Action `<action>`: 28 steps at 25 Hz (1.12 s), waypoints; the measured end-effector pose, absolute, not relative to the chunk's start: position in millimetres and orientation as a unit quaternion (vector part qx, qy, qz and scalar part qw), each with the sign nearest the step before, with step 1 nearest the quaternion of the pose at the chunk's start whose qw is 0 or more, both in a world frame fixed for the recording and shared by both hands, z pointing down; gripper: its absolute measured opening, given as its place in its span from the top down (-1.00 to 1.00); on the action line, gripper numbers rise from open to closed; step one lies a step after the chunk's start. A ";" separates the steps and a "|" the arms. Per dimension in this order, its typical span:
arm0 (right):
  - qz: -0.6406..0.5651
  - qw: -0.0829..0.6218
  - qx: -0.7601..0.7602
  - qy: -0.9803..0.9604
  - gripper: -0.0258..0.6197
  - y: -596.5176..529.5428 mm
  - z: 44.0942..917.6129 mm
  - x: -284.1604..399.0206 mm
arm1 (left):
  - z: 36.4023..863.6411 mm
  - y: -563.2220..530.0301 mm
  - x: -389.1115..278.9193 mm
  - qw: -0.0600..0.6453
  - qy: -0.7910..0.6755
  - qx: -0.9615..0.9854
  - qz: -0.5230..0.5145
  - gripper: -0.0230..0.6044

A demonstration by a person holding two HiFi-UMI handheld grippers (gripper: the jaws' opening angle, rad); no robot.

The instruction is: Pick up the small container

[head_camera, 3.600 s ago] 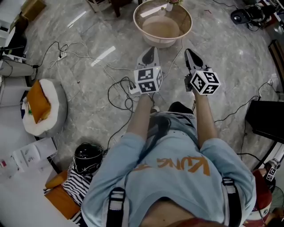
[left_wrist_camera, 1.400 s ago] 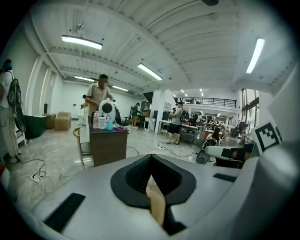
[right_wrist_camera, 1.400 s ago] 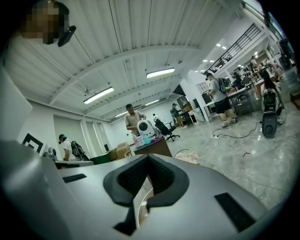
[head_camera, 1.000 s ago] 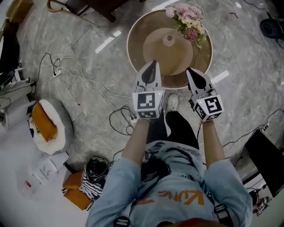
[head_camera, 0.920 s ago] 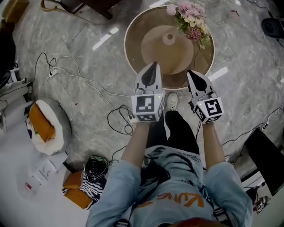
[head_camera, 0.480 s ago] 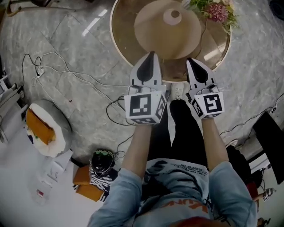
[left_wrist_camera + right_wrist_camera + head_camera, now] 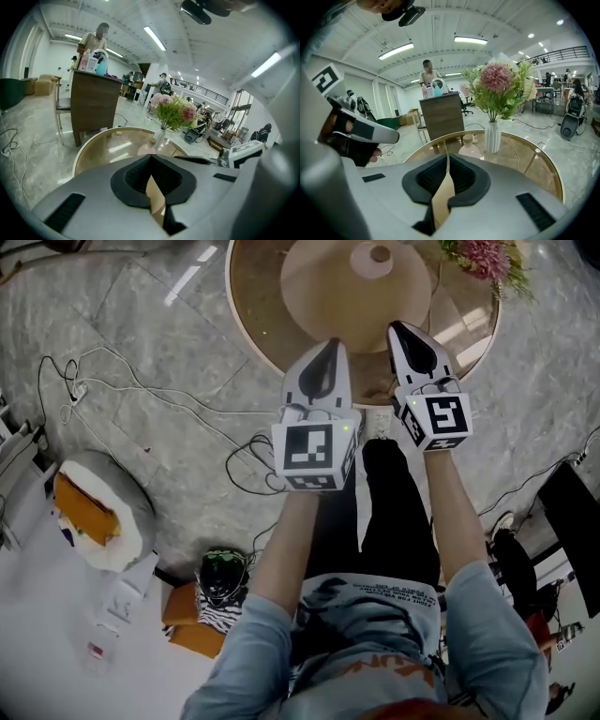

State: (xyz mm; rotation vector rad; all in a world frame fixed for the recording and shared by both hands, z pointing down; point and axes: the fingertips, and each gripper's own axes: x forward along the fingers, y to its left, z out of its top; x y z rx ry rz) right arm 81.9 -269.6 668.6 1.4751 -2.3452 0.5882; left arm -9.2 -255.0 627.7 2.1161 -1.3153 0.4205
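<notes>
Small container (image 7: 380, 254), a pale capped bottle, stands at the middle of a round glass table (image 7: 262, 306), with a vase of flowers (image 7: 483, 257) beside it. Both grippers hover over the near rim. The left gripper (image 7: 330, 345) has its jaws together, while the right gripper (image 7: 399, 328) has jaws that have just been opening a crack, with nothing between them.

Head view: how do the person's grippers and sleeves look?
The left gripper and right gripper are tapering pale grey shells with black inset jaws, each bearing a white cube of black square markers. The shirt is light blue, short-sleeved. The right jaws have just been opening, empty.
</notes>
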 end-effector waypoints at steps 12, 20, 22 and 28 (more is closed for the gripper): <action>0.205 0.186 0.511 -0.814 0.25 -333.4 710.1 71.2 | 659.6 -270.3 -16.8 0.314 -0.469 0.805 0.181 0.85; 0.186 0.175 0.533 -0.806 0.13 -374.2 721.8 68.7 | 671.5 -278.5 -21.5 0.324 -0.458 0.806 0.189 0.85; 0.184 0.174 0.540 -0.803 0.15 -381.9 726.3 69.8 | 676.1 -279.8 -24.6 0.327 -0.458 0.805 0.191 0.85; 0.153 0.157 0.592 -0.776 0.19 -402.2 728.3 83.2 | 690.1 -278.3 -31.6 0.336 -0.457 0.798 0.202 0.85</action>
